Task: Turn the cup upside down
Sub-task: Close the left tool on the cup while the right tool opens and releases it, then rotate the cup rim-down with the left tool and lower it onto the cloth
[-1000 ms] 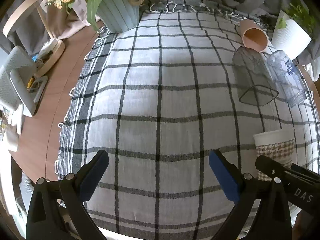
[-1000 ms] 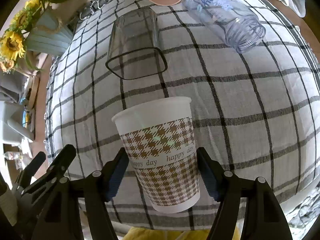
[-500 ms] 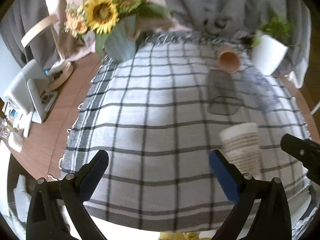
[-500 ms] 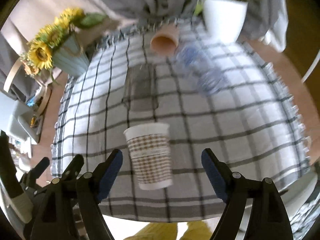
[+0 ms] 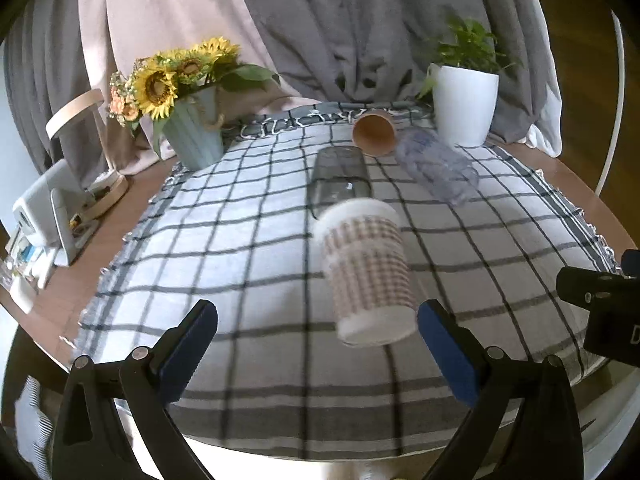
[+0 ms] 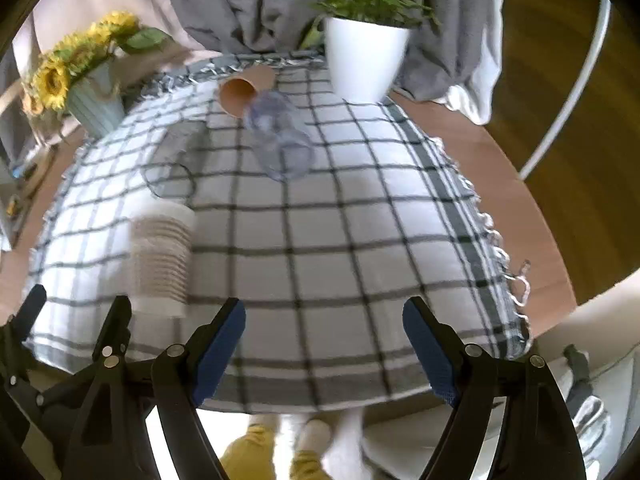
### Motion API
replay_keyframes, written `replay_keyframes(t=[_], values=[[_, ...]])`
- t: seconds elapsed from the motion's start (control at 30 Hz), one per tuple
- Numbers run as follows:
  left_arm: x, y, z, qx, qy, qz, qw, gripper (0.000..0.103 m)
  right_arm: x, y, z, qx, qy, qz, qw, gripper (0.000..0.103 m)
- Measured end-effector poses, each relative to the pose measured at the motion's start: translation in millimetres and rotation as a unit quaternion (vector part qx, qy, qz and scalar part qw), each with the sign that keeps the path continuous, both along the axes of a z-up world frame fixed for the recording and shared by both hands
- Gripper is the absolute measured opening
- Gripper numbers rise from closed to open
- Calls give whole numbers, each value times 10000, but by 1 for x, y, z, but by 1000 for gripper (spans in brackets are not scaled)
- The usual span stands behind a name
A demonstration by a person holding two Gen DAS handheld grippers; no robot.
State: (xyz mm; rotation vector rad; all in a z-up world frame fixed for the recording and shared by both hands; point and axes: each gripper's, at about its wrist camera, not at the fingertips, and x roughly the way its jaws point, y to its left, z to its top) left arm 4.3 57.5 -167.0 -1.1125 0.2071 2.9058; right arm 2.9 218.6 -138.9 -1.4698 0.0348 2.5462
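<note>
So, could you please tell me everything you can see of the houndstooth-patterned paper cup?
The white paper cup with a brown houndstooth band stands on the checked tablecloth with its wider rim up and narrower base down, so it is not yet flipped. It looks motion-blurred. Neither gripper touches it. A clear square tumbler lies on its side just behind it.

paper cup [image 5: 366, 276] | white, brown houndstooth band | upright, mouth up | on checked cloth

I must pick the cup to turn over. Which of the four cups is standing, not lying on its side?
The white paper cup with the brown check pattern stands, wide end up. The terracotta cup, smoky glass and clear plastic tumbler lie sideways.
</note>
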Motion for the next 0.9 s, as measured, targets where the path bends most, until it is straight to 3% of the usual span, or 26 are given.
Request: replay_keyframes(t=[0.23, 0.43, 0.6, 0.73, 0.77, 0.9], values=[[3, 25, -19, -107, 455, 86, 9989, 101, 8, 12, -22, 184, 46, -10, 9998, 81], [-4, 38, -35, -250, 537, 174, 9981, 87, 8, 19, -37, 198, -39, -66, 9998, 81], [-8, 40, -47, -337, 443, 259, 9981, 69, 9, 25, -45, 188, -136, -113, 9997, 81], [-6, 40, -50, -382, 471, 316, 9977, 61, 11, 26, -49, 182, -180, -119, 9996, 81], [-6, 40, -50, -393, 465, 309, 9977, 55, 12, 25, -49, 176, -188, -113, 9996, 81], [-2, 40, -45, -375, 482, 244, 9978, 54, 14, 24, -48, 161, -181, -86, 9997, 81]])
